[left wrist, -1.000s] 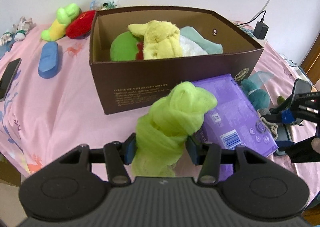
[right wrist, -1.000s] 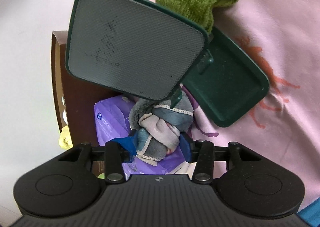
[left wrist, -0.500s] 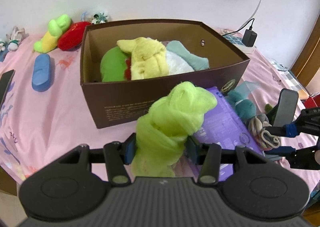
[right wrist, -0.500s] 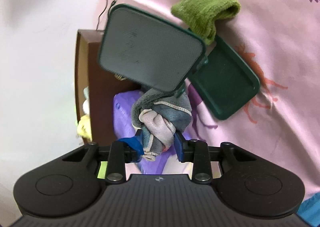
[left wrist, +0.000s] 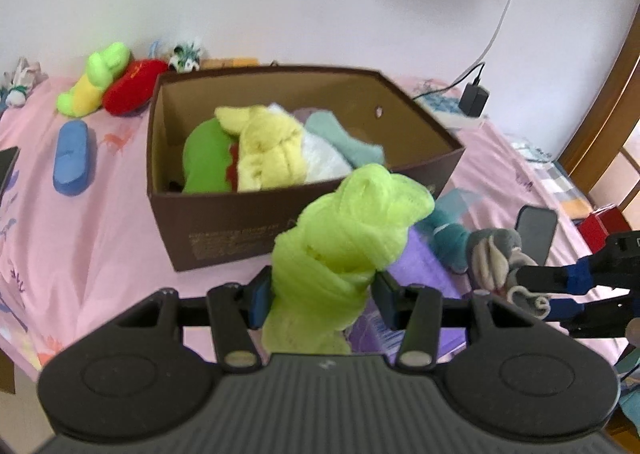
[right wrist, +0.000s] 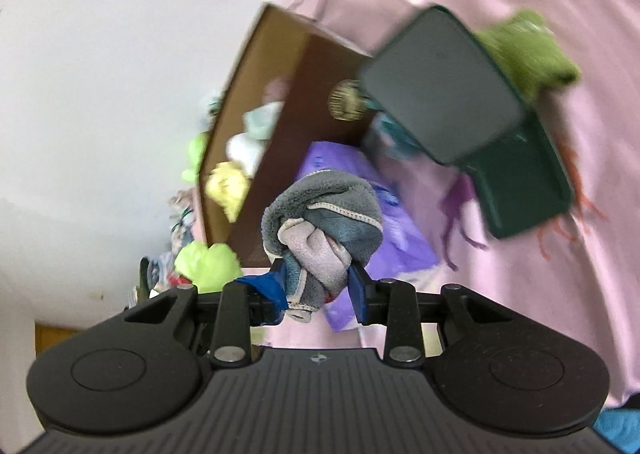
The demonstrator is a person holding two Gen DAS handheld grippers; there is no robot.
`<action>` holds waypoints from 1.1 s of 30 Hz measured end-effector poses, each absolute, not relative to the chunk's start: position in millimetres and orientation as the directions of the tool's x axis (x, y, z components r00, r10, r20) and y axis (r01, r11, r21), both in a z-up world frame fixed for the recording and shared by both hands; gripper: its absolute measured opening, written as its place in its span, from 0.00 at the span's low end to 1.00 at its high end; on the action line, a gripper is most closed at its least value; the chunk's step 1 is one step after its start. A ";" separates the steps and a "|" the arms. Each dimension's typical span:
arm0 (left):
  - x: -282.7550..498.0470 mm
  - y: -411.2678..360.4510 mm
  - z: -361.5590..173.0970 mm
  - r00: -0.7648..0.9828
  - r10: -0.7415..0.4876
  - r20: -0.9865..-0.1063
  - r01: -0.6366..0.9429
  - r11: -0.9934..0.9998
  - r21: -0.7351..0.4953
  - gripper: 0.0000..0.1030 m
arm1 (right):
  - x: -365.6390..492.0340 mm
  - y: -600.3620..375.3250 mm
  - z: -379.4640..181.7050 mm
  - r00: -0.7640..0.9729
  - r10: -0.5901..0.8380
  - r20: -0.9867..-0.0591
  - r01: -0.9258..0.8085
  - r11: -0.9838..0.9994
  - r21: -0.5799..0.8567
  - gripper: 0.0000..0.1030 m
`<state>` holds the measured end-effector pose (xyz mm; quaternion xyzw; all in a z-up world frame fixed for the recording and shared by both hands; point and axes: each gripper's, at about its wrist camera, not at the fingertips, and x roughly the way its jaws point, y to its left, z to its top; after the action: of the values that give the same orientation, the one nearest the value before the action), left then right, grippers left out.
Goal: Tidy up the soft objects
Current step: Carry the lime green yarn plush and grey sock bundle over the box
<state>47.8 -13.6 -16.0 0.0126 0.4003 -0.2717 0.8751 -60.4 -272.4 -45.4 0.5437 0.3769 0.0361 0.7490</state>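
Left wrist view: left gripper (left wrist: 322, 292) jaws clamp a lime cloth (left wrist: 348, 250) before the brown box (left wrist: 248, 209). Right gripper (right wrist: 320, 286) jaws clamp a grey cloth (right wrist: 324, 221) above the pink bed (right wrist: 560, 294).

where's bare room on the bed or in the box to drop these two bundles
Free: the box's near-left corner beside the green plush, and pink sheet between the box and the blue case. Crowded: the box's right half and the purple pack side.

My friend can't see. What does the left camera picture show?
The left gripper squeezes a lime green cloth in front of a brown box of soft toys on a pink sheet. At right, another gripper holds a grey cloth.
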 end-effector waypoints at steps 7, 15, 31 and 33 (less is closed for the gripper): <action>46.0 -15.2 8.5 0.555 -0.511 -0.657 0.491 0.838 -0.237 0.50 | -45.5 -261.3 -12.9 0.720 0.486 -0.495 0.216 0.521 0.826 0.15; 63.4 -22.8 26.7 0.593 -0.519 -0.616 0.474 0.843 -0.253 0.50 | -32.4 -266.4 24.1 0.762 0.441 -0.474 0.096 0.648 0.756 0.15; 138.6 -66.1 47.8 0.611 -0.552 -0.568 0.458 0.831 -0.314 0.50 | 41.3 -290.2 59.4 0.802 0.319 -0.504 -0.009 0.851 0.525 0.15; 149.2 -72.6 40.7 0.600 -0.546 -0.584 0.445 0.835 -0.323 0.50 | 55.1 -291.2 55.4 0.797 0.289 -0.530 -0.006 0.882 0.471 0.15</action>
<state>149.2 -72.6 40.7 -0.0722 0.3499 -0.2781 0.8916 55.1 -291.2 55.4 0.2293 0.3083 0.0803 0.9197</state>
